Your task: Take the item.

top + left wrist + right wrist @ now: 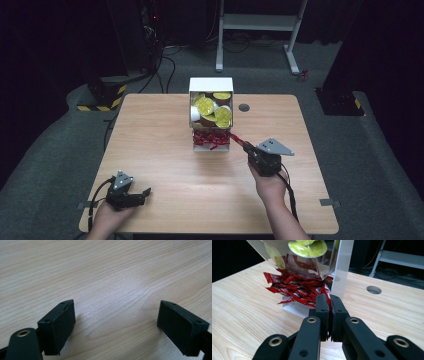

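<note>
My right gripper (329,315) pinching red packet (325,293) at dispenser (211,85), apparently partway out. Left gripper (115,325) fingers wide, empty, on counter (165,150). Placement pending.

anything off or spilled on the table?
Mostly tidy. The red foil sachets bulge in a loose heap out of the white dispenser box's lower opening, and the right gripper is shut on one at its edge. Left gripper open over bare wooden table.

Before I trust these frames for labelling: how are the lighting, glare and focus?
High view: table lit, surroundings dark. Left gripper view: soft glare on the wood, jaws slightly blurred. Right gripper view: red sachets sharp, clear dispenser wall reflective.
</note>
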`<state>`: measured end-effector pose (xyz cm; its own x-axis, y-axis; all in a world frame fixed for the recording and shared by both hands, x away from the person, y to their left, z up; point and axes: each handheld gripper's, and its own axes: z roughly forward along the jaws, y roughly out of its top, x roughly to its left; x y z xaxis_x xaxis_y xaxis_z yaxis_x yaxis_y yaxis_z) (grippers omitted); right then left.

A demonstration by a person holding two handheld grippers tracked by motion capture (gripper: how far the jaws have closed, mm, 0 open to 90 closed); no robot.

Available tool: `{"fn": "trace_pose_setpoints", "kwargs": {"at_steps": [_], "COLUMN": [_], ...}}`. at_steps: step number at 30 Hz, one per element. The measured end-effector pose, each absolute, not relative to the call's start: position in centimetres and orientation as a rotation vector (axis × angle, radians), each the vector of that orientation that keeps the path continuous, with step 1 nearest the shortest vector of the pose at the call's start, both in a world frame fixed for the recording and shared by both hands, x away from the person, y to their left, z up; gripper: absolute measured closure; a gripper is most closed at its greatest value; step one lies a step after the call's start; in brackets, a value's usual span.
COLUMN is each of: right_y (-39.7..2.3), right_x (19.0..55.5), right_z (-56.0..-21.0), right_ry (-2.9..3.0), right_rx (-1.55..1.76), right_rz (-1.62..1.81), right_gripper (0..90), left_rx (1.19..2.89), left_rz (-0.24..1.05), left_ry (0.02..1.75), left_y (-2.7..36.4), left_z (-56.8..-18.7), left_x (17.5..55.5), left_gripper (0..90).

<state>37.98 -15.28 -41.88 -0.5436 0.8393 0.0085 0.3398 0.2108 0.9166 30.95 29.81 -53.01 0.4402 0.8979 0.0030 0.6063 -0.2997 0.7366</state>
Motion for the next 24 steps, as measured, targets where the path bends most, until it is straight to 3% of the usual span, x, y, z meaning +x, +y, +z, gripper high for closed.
{"fn": "trace_pose_setpoints", "kwargs": {"at_steps": [24], "right_y": [-18.0], "right_x": [37.4], "right_z": [-42.2], "right_ry": [1.936], "right_rx": [1.118], "right_rz": [1.280], "right_gripper": [87.4], "left_rx": [2.017], "left_rz": [0.563], "left_ry": [1.272], "left_y": [29.8], "left_z": [-53.0], "left_x": [31.0], "left_gripper": [15.2]}}
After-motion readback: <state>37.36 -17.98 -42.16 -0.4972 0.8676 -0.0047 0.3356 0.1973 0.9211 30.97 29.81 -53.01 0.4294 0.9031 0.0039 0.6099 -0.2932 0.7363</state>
